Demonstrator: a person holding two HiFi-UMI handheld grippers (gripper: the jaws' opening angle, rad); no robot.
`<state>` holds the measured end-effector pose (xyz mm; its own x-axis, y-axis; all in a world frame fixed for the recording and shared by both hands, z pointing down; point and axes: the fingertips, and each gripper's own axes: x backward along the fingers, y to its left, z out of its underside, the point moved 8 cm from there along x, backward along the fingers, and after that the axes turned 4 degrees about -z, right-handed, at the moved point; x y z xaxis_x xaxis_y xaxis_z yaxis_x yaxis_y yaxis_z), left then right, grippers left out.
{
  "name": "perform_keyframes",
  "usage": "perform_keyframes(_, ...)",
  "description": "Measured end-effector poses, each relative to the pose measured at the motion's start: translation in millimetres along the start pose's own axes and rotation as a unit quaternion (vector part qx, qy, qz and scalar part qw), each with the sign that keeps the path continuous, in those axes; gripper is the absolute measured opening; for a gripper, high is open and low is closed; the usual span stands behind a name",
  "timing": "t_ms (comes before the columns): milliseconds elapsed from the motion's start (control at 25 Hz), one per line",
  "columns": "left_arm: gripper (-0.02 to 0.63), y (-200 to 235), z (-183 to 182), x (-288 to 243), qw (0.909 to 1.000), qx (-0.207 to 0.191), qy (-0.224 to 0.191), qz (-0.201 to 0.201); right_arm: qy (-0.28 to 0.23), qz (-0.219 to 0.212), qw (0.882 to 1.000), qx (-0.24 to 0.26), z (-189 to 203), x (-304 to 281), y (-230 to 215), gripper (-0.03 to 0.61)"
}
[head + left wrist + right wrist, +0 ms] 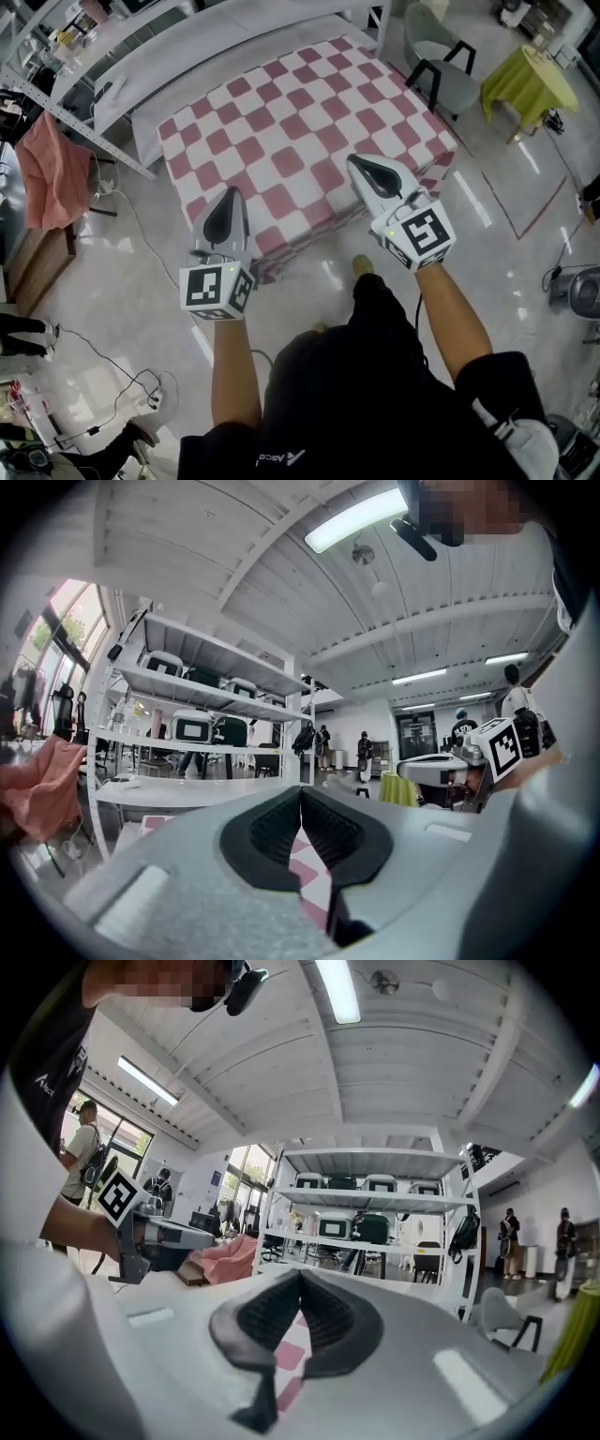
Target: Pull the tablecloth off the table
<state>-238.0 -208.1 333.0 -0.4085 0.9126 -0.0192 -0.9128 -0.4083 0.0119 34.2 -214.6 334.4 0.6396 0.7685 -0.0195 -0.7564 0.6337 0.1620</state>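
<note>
A red-and-white checked tablecloth (300, 131) covers the table and hangs over its near edge. In the head view my left gripper (231, 193) is above the near left part of the cloth, jaws shut. My right gripper (357, 162) hovers over the near right part, also shut. In the left gripper view the black pads (281, 822) of the left gripper (300, 794) meet with nothing between them, and checked cloth (314, 878) shows below the gap. The right gripper view shows the right gripper (300, 1279) the same way, shut and empty, with pink squares of the cloth (289, 1356) beneath.
A long white bench (234, 37) and metal shelving (56, 103) stand behind the table. At the back right are a grey chair (442, 67) and a small yellow-green covered table (529, 81). A pink cloth (52, 178) hangs at the left. Cables (122, 375) lie on the floor.
</note>
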Motion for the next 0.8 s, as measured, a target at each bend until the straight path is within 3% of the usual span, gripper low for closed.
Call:
perform_keyframes(240,0.012,-10.3,20.3,-84.2,0.9957,0.035,0.039,-0.076,0.017,-0.033,0.999,-0.038,35.3,-44.0,-100.8,0.003)
perform_keyframes(400,0.014,-27.1,32.9,-139.7,0.9872,0.056,0.068,-0.133,0.040,-0.055,0.995,-0.067,66.9,-63.9,-169.3,0.003)
perform_keyframes(560,0.015,-22.7,47.6,-176.8,0.9774,0.072,0.101,-0.171,0.065,-0.081,0.991,-0.083,92.0,-88.8,-209.7,0.003)
perform_keyframes(600,0.029,-18.5,52.3,-182.6,0.9745,0.077,0.111,-0.179,0.074,-0.088,0.989,-0.088,98.0,-96.6,-215.9,0.016)
perform_keyframes(640,0.069,-13.8,57.7,-187.6,0.9716,0.080,0.123,-0.186,0.085,-0.092,0.988,-0.094,104.3,-104.1,-221.0,0.104)
perform_keyframes(800,0.141,10.3,81.8,-200.1,0.9598,0.090,0.169,-0.206,0.128,-0.090,0.982,-0.105,129.1,-130.6,-228.3,0.164)
